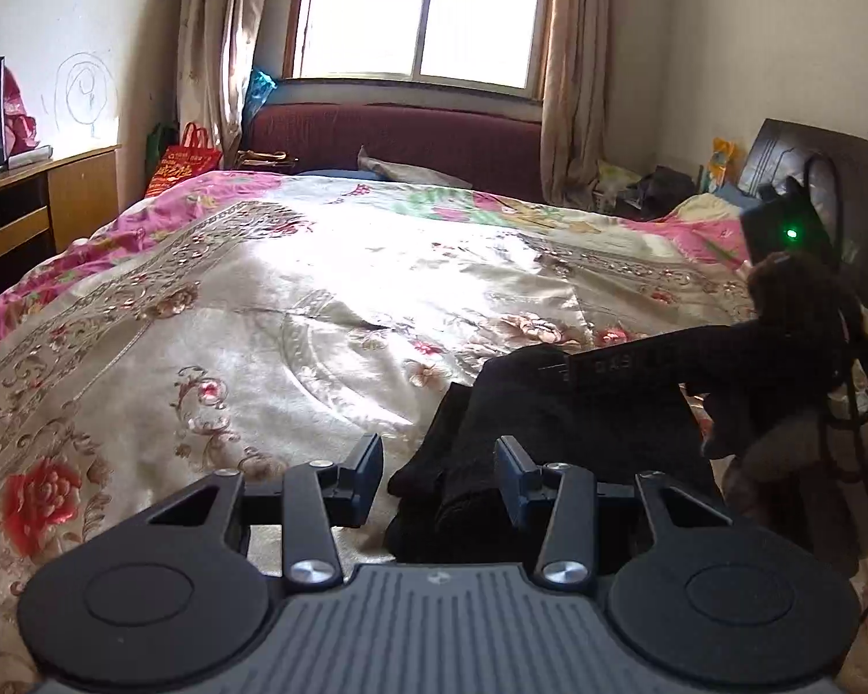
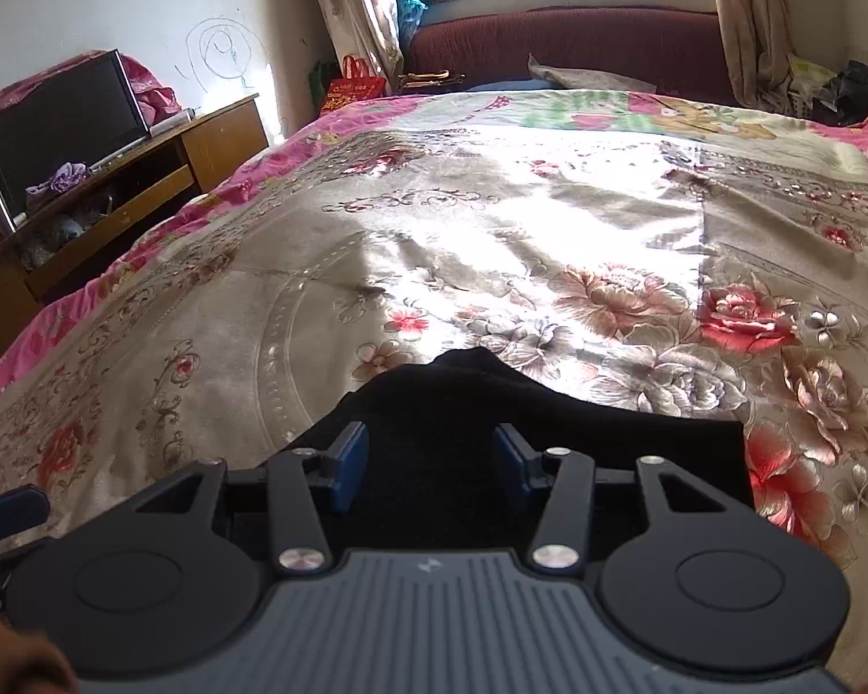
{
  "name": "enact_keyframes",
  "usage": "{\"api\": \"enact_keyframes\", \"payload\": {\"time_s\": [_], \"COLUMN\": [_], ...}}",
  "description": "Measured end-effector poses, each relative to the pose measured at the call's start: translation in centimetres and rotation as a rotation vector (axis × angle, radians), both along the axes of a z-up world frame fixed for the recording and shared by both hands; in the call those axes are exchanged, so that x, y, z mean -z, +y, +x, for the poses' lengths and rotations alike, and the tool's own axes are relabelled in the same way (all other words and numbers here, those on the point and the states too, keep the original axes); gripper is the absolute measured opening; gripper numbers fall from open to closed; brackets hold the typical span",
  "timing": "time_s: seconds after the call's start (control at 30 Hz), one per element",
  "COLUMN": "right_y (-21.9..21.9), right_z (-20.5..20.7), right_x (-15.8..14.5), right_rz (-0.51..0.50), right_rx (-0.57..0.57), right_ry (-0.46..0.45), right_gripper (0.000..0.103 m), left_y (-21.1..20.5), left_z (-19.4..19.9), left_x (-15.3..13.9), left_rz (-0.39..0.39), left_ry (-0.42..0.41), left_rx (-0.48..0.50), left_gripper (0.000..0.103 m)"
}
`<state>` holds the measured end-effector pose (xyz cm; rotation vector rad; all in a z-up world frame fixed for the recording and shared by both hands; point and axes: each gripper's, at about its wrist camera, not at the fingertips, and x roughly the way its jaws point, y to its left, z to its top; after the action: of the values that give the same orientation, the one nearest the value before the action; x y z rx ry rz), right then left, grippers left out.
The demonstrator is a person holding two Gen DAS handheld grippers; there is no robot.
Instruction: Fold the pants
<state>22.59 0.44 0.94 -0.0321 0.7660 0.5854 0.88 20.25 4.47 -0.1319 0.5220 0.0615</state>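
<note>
below me, both tools hang low over a bed (image 2: 492,220) dressed in a shiny floral cover, and the dark pants (image 2: 451,405) lie bunched at its near edge. my right tool (image 2: 431,460) sits squarely above the garment with its blue pads (image 2: 350,462) spread and nothing between them, released; black cloth fills the space beneath and runs out past both fingers, a rounded hump of it pointing to the far side. my left tool (image 1: 438,480) is likewise released, jaws apart, but it stands off-centre: the pants (image 1: 550,422) lie mostly to its right, with only a rolled edge reaching in under the gap between the pads (image 1: 367,477). from that view the garment stretches from near to far-right, toward the other rig (image 1: 654,364), which reads as a dark bar resting over the cloth's far part. i judge the long axis as roughly across my front, left to right, though the bundle is too dark and crumpled to be sure where waistband or hems are. so the right side is the nearer one for a first pinch, and the left would need to shift right to meet an edge. the rest of the cover, toward the window (image 1: 422,11), carries nothing.
</note>
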Motion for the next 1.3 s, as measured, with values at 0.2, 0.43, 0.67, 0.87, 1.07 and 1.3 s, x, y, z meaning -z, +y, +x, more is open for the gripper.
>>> {"api": "enact_keyframes", "payload": {"time_s": [0.2,0.43,0.67,0.87,1.07,1.3], "right_y": [0.7,-2.8,-11.9,-13.5,-15.2,-14.6], "right_z": [2.4,1.2,-3.4,-2.8,-2.3,-1.8], "right_x": [2.2,-0.1,0.0,4.0,5.5,6.3], "right_rz": [-0.003,0.106,0.213,0.340,0.387,0.516], "right_rx": [0.012,0.034,0.122,0.180,0.225,0.177], "right_ry": [0.053,0.059,0.172,0.331,0.425,0.480], "right_gripper": [0.053,0.056,0.064,0.070,0.075,0.080], "left_y": [-1.1,-0.3,0.7,0.7,2.2,2.4], "left_z": [4.5,6.1,6.8,9.3,9.5,11.3], "left_x": [3.2,4.6,2.9,3.7,5.4,5.4], "left_rz": [0.120,0.174,0.104,0.110,0.024,0.055], "left_ry": [0.125,0.179,0.165,0.230,0.254,0.280], "left_rx": [0.053,0.106,0.161,0.235,0.216,0.295], "left_gripper": [0.061,0.073,0.073,0.084,0.094,0.097]}}
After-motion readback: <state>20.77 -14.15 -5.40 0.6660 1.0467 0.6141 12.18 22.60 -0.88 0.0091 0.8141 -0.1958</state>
